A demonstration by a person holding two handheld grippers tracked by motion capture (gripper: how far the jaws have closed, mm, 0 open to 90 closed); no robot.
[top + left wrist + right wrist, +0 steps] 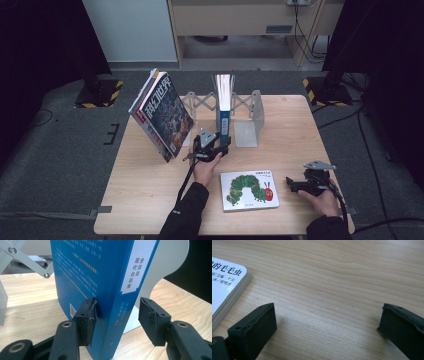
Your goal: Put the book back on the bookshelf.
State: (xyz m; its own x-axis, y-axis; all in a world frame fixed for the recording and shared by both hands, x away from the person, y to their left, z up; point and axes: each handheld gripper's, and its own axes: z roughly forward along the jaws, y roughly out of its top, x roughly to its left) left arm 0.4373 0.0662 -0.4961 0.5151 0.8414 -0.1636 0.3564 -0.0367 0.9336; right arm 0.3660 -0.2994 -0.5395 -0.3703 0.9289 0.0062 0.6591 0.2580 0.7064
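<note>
the left gripper (117, 320) has its jaws open around the spine of the blue book (100, 277); one pad touches the cover, the other stands apart. the book stands upright, long axis vertical, spine toward the person, inside the metal bookend rack (248, 112) on the table (150, 185). the right gripper (327, 327) rests open near the caterpillar book (248, 190), which lies flat.

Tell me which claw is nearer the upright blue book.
Left. The left claw straddles the blue book at its spine, one pad touching the cover. The right claw sits at the table's near right, beside the caterpillar book.
</note>
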